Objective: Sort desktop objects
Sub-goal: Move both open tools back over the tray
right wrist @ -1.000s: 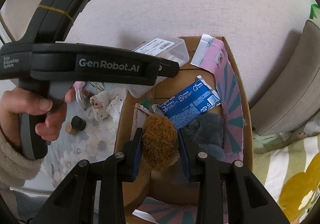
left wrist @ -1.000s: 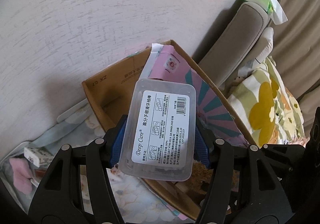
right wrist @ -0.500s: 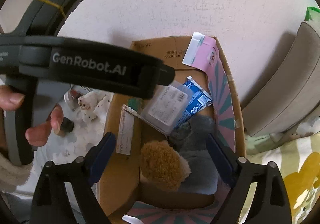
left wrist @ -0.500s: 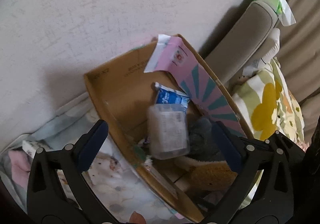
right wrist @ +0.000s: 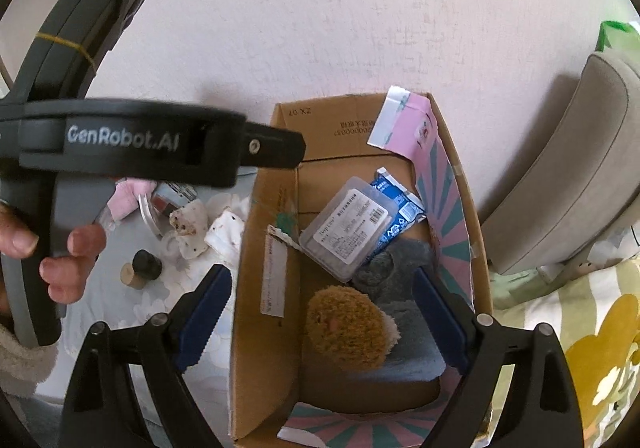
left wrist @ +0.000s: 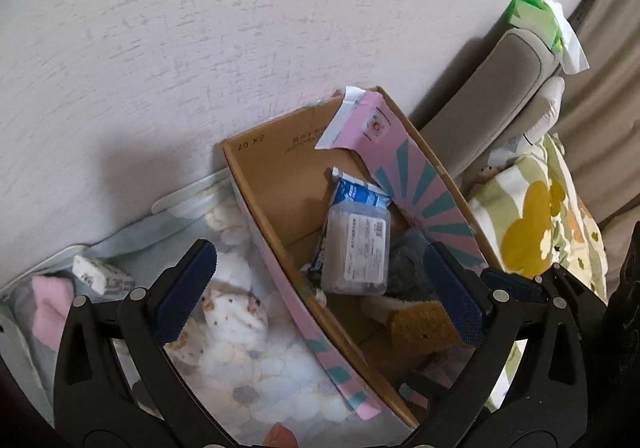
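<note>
Nearest the cameras, grippers: the left gripper and the right gripper are both hanging with blue-padded jaws spread wide, released, nothing between the pads.
Left hand: the person's left hand is gripping the dark handle at the left of the right wrist view.
Box, near end: a fuzzy brown round plush toy is lying inside the open brown cardboard box, touching a grey furry item just beyond it.
Box, middle: the clear rectangular plastic case with a white printed label is resting tilted in the box, partly over a blue foil packet.
Left of box: a spotted white cloth, a pink fabric piece and a small black-and-wood cylinder are lying on the pale floral sheet.
Far: the box is sitting against a pale textured wall.
</note>
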Motion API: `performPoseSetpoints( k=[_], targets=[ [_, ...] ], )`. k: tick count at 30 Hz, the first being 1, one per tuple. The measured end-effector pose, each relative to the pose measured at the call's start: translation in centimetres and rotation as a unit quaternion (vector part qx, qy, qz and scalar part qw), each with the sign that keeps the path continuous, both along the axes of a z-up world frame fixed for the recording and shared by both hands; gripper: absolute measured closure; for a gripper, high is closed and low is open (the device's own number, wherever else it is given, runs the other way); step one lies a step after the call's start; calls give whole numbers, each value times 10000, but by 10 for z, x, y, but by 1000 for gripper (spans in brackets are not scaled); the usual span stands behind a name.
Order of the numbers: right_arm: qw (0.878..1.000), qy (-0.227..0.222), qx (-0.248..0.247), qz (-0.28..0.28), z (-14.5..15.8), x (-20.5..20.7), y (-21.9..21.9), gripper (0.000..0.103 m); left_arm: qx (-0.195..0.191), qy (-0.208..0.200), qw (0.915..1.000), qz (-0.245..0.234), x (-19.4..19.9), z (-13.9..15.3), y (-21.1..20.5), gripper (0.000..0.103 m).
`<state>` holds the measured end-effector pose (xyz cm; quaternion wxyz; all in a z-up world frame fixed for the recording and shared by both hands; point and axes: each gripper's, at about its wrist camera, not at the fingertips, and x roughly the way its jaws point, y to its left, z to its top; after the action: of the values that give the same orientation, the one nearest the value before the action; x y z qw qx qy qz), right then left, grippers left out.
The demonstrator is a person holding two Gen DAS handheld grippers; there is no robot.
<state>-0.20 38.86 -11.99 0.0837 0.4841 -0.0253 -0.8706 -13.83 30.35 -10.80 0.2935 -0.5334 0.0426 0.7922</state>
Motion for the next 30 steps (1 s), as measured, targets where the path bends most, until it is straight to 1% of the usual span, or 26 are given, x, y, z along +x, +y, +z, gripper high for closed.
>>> performPoseSetpoints(
  k=[3, 7, 9, 13, 15, 18, 21, 24, 27, 30],
  targets=[
    [9999, -18, -27, -130, 3, 2, 1, 13, 53, -33, 10000, -37, 7, 5, -6, 0],
    [9985, -219, -379, -337, 4, 3, 5, 13, 78, 34, 9999, -93, 17, 13, -15, 0],
    [9982, -322, -345, -371, 4, 4, 3, 13, 25, 56, 9999, -127, 20, 16, -18, 0],
    [9992, -343, -39, -220, 9, 7, -6, 13, -218, 192, 9995, -105, 26, 23, -30, 0],
    [9994, -268, 62, -186, 16, 10, -10, 13, -212, 301, 9993, 62, 28, 29, -41, 0],
    [9987, -132, 261, -425, 28, 11, -15, 13, -229, 499, 9981, 280, 29, 40, -59, 0],
    [9990, -174, 133, -393, 33, 7, -19, 13, -131, 578, 9971, 474, 31, 50, -84, 0],
    [9993, -144, 114, -337, 38, 6, -28, 13, 5, 636, 9956, 687, 34, 58, -113, 0],
    [9997, -18, 1, -238, 47, 7, -38, 13, -64, 772, 9917, 1028, 38, 68, -151, 0],
    [9998, 189, 48, -49, 56, 10, -51, 13, -224, 1000, 9834, 1494, 43, 78, -194, 0]
  ],
)
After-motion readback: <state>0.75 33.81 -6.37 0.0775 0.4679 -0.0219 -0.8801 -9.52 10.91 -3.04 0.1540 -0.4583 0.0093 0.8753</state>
